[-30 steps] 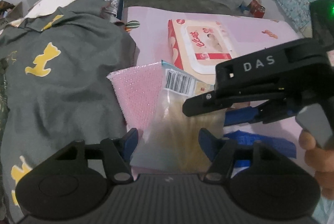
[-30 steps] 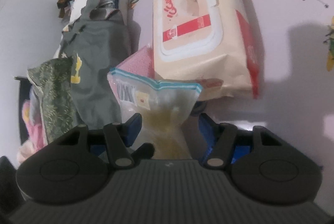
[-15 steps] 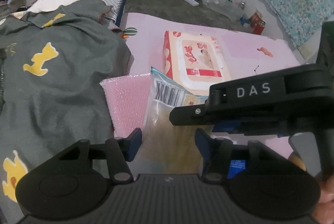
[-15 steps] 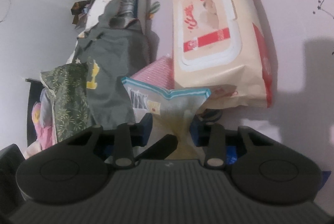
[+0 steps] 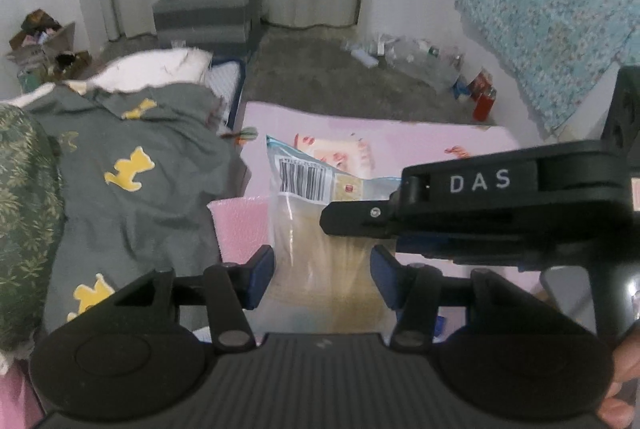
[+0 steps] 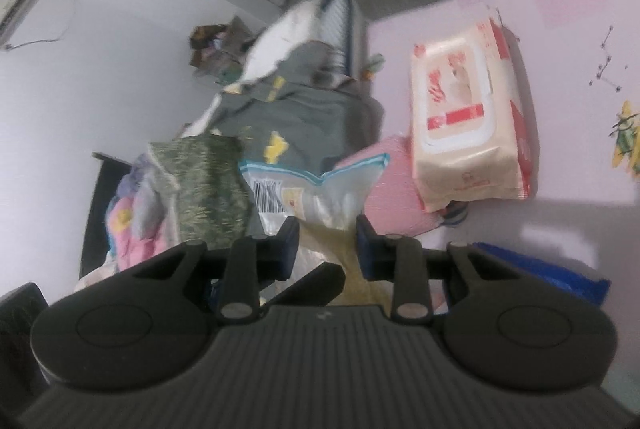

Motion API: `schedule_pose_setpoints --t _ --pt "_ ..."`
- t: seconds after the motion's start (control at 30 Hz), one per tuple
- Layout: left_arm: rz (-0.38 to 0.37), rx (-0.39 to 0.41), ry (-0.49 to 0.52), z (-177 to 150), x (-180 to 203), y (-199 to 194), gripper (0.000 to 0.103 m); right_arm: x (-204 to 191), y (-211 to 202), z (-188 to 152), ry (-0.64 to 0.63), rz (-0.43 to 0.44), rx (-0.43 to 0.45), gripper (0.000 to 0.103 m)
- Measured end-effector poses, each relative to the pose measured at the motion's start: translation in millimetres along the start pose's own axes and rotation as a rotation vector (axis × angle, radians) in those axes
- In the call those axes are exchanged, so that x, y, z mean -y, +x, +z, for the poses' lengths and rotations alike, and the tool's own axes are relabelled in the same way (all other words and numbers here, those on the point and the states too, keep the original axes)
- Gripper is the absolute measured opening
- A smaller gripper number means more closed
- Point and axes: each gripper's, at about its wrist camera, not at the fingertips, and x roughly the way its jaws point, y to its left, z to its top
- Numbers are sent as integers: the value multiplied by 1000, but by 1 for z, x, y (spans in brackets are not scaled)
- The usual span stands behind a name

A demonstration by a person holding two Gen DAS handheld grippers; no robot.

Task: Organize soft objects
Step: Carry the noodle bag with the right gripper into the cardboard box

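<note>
1. The right gripper (image 6: pixel 326 241) is pinching the clear bag (image 6: pixel 320 197) at its waist; its jaws are drawn in close on the film, which is bunching between them.
2. The left gripper (image 5: pixel 322 271) is sitting with the lower part of the same clear bag (image 5: pixel 320 253) between its jaws, which are standing wider; I cannot tell whether the pads are touching the film.
3. The bag is looking light, limp and slippery, with pale yellowish filling inside. My judgement is that the bunched waist or the blue sealed top edge is giving the surest hold, while the flat smooth panel is likely to be sliding out of a loose pinch.
4. Behind the bag the pink bubble pouch (image 5: pixel 240 225) is lying just beside it, with the wipes pack (image 6: pixel 468 125) beyond on the pink mat (image 5: pixel 420 141).
5. To the bag's left the grey cat-print cloth (image 5: pixel 132 189) is piling up close, and the green leafy fabric (image 6: pixel 200 185) is lying farther out.
6. To the bag's right the mat is offering bare room, though the right gripper's body is crossing it in the left wrist view.
</note>
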Motion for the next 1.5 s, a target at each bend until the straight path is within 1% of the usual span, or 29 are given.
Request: schedule_pose_setpoints --t 0.13,0.3,0.37,0.47,0.57,0.7,0.77,0.87,1.0,1.13,1.17,1.23,1.3,1.37,1.43,1.5 --pt "-12 34 21 -7 28 -37 54 -5 -49 -12 -15 32 27 28" --pt "-42 68 59 -23 81 -76 54 3 -119 -33 -19 59 69 28" --pt "-70 74 80 -29 107 -87 54 12 -152 -42 -18 59 94 28" --pt "-134 66 117 -36 151 -97 54 32 -204 -55 -11 39 142 28" --pt "-210 39 160 -45 198 -97 54 63 -255 -66 17 6 191 28" --pt "-295 -11 238 -60 261 -79 55 114 -321 -83 77 -57 251 28" --pt "-327 -46 273 -70 294 -66 55 143 -346 -91 112 -94 270 28" --pt "-359 -101 312 -85 336 -44 56 184 -372 -99 169 -154 279 28" --pt "-375 -181 336 -104 374 -7 57 232 -382 -106 228 -238 256 28" --pt "-358 -238 344 -114 392 33 61 266 -367 -99 230 -311 209 29" --pt "-350 -256 347 -115 393 43 64 274 -361 -96 226 -322 191 29" --pt "-318 -293 364 -119 396 61 66 292 -346 -89 220 -355 158 30" --pt "-280 -307 373 -120 393 74 67 304 -328 -78 202 -377 110 30" --pt "-270 -308 351 -116 383 80 69 319 -317 -74 223 -403 119 30" --pt "-284 -304 324 -111 374 79 69 326 -313 -71 223 -385 129 30" --pt "-291 -283 316 -104 367 73 70 328 -315 -69 225 -379 147 30"
